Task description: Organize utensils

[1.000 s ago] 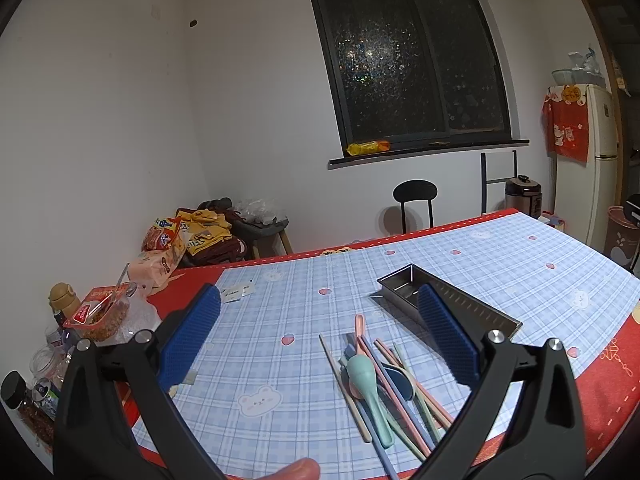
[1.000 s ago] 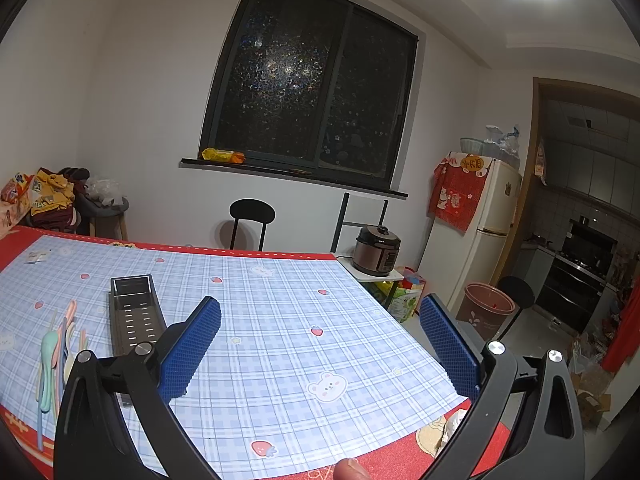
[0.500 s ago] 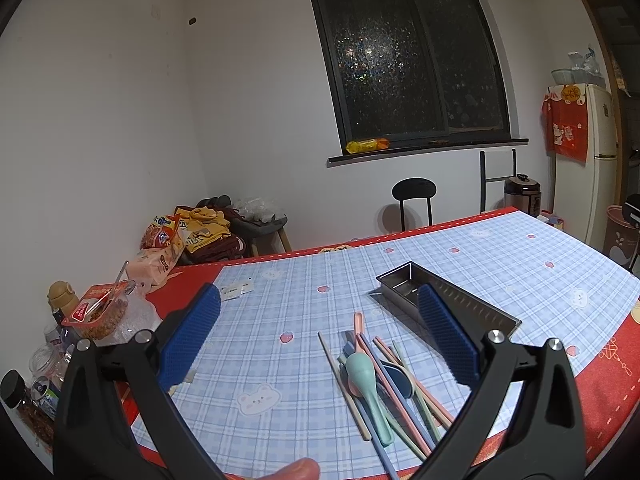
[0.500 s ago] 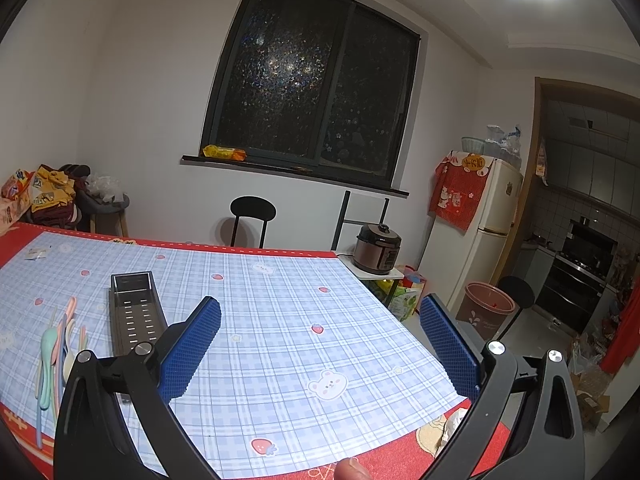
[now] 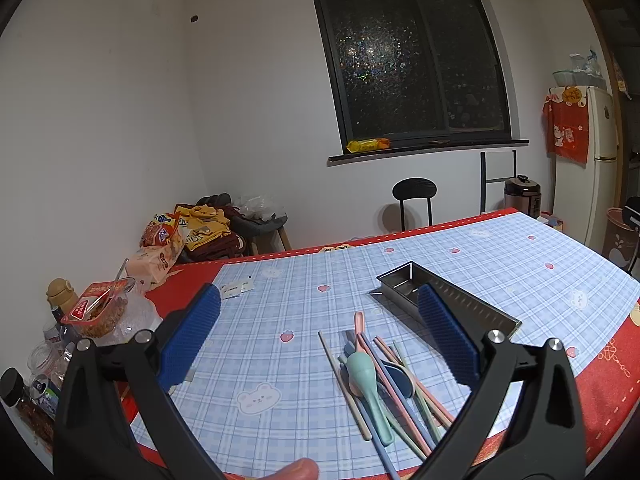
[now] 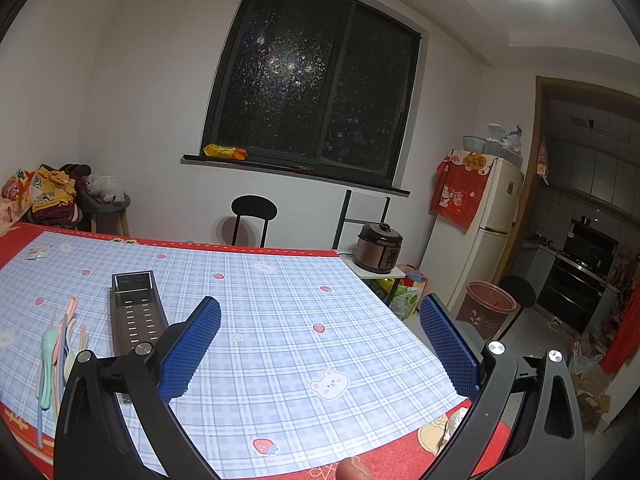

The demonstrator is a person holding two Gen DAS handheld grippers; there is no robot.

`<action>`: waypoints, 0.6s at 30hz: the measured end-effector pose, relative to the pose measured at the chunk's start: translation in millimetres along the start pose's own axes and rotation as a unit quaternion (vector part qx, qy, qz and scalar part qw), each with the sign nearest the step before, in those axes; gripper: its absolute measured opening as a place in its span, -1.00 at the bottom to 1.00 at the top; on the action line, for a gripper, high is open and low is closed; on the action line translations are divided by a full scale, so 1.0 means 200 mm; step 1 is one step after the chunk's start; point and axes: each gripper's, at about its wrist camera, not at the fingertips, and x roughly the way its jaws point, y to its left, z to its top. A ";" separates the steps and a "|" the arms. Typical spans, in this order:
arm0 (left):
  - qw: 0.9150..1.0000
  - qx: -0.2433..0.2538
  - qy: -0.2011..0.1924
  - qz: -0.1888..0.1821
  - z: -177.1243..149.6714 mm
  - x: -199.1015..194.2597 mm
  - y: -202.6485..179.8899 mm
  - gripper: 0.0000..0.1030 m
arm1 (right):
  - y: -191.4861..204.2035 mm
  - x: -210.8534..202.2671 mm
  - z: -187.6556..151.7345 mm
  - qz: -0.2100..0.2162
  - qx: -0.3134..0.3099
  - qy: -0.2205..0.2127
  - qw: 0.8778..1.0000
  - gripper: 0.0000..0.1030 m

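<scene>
A pile of pastel utensils (image 5: 384,384), with spoons and chopsticks in mint, pink and blue, lies on the checked tablecloth near the front edge. It also shows at the left of the right wrist view (image 6: 56,352). A long steel tray (image 5: 444,304) with a perforated bottom lies just beyond the pile and looks empty; in the right wrist view the tray (image 6: 134,312) sits left of centre. My left gripper (image 5: 320,340) is open and empty, above the table just left of the pile. My right gripper (image 6: 320,344) is open and empty over bare tablecloth, right of the tray.
Snack tubs, jars and bottles (image 5: 92,312) crowd the table's left edge. A small paper packet (image 5: 236,289) lies at the far left. A black chair (image 5: 414,200) stands behind the table. A rice cooker (image 6: 378,247), fridge (image 6: 484,224) and bin (image 6: 486,314) stand to the right.
Both views have shifted very slightly; the grippers stay open and nothing on the table has moved.
</scene>
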 end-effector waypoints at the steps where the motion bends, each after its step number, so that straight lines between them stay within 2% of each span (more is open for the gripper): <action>1: 1.000 -0.001 0.000 -0.003 0.00 0.00 0.00 0.89 | 0.00 0.00 0.00 0.002 0.001 0.001 1.000 0.89; 8: 0.999 -0.019 0.023 -0.032 -0.05 0.07 0.03 0.89 | 0.04 0.04 0.01 0.024 0.000 0.015 1.000 0.90; 13: 0.996 -0.022 0.051 -0.072 -0.13 0.13 0.05 0.89 | 0.09 0.08 -0.04 0.106 0.004 0.020 0.994 0.89; 18: 0.995 -0.023 0.064 -0.073 -0.21 0.16 0.09 0.89 | 0.23 0.11 -0.09 0.181 -0.010 0.036 0.983 0.89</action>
